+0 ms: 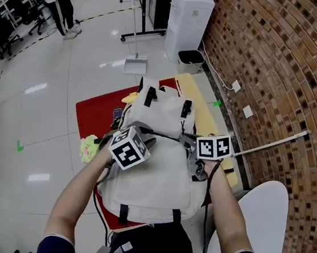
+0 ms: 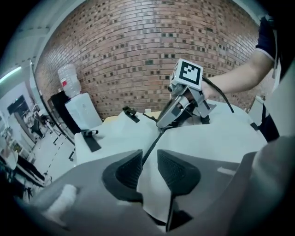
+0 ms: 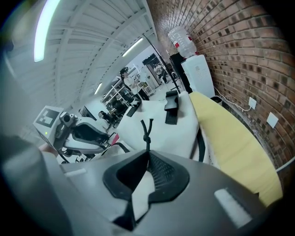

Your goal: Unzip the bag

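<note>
On the red-covered bench (image 1: pixel 94 115), a cream backpack (image 1: pixel 158 174) lies with its top toward 12 o'clock. The right gripper (image 3: pixel 147 167) has its fingers pinched on the black zipper pull cord (image 3: pixel 147 131). At its 9 o'clock, the left gripper (image 2: pixel 150 166) holds its fingers narrowly apart astride the zipper line (image 2: pixel 156 140), gripping nothing.
</note>
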